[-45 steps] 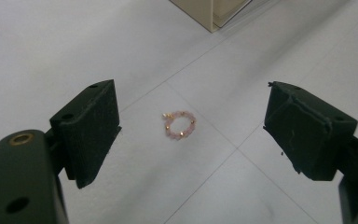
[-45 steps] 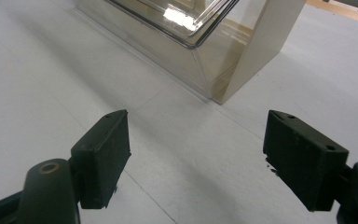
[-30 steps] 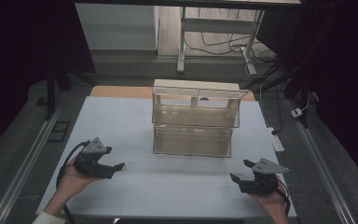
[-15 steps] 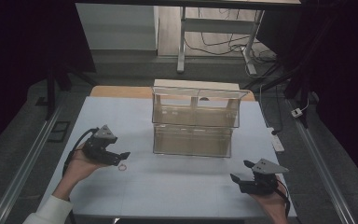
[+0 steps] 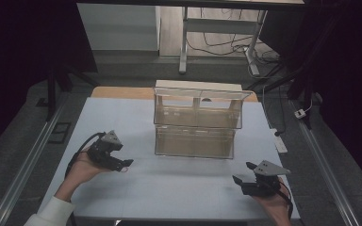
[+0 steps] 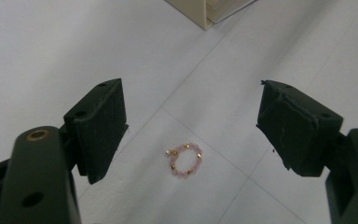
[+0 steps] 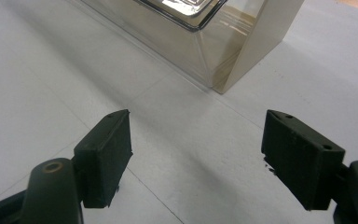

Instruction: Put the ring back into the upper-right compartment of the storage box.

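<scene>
A small ring of pink beads with gold spacers (image 6: 185, 160) lies flat on the white table (image 5: 179, 188). My left gripper (image 5: 122, 165) hovers over it at the table's left. In the left gripper view the left gripper (image 6: 205, 121) is open, its jaws wide on either side of the bead ring and well above it. The jaws have just been closing a little, and neither pad touches the ring. My right gripper (image 5: 242, 172) rests near the front right, held by a hand. In its own view the right gripper (image 7: 200, 154) is open with bare table between the pads.
A clear two-tier drawer box (image 5: 195, 125) stands at the middle back of the table; its corner shows ahead of the right gripper (image 7: 200, 32). Metal rails run along both sides of the table. Dark floor and a cabled desk frame lie beyond.
The left gripper has moved right and slightly away from the person, bringing its tips over the bead ring. The right gripper has stayed in place.
</scene>
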{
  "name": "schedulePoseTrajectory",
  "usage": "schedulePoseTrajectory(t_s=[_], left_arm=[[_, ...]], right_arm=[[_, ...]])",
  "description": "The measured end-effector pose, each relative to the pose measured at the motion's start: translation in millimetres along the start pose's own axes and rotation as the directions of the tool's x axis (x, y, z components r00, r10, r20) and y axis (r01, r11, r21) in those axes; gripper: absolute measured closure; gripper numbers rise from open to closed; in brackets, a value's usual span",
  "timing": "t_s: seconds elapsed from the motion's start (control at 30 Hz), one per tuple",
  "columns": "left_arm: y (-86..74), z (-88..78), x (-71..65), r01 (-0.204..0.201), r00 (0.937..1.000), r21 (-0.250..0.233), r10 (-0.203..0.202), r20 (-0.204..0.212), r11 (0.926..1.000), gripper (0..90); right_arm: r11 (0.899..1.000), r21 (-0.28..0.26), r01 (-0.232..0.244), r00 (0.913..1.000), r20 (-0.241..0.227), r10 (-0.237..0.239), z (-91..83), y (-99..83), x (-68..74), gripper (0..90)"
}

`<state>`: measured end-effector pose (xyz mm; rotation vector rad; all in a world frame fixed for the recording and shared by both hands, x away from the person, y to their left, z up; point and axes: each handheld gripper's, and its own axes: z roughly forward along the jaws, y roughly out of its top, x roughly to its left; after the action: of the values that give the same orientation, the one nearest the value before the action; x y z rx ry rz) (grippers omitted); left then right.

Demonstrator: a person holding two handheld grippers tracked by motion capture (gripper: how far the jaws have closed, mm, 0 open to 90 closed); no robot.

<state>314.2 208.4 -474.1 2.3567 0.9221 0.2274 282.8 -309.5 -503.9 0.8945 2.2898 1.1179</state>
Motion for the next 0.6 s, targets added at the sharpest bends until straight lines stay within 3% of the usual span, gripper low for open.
schedulePoseTrajectory(t_s=[0.37, 0.6], left_arm=[[-7.2, 12.8, 7.4, 0.015, 0.9998, 0.093, -0.013, -0.017, 0.9956, 28.9], [-11.3, 22.1, 12.0, 0.028, 0.9995, 0.124, -0.026, -0.018, 0.9919, 31.8]], right_arm=[[1.0, 0.011, 0.003, 1.0, 0.0, -0.003, 0.7, -0.7, 0.1, 24.2], [1.0, 0.016, 0.005, 1.0, 0.0, -0.005, 1.8, -1.3, 0.5, 24.2]])
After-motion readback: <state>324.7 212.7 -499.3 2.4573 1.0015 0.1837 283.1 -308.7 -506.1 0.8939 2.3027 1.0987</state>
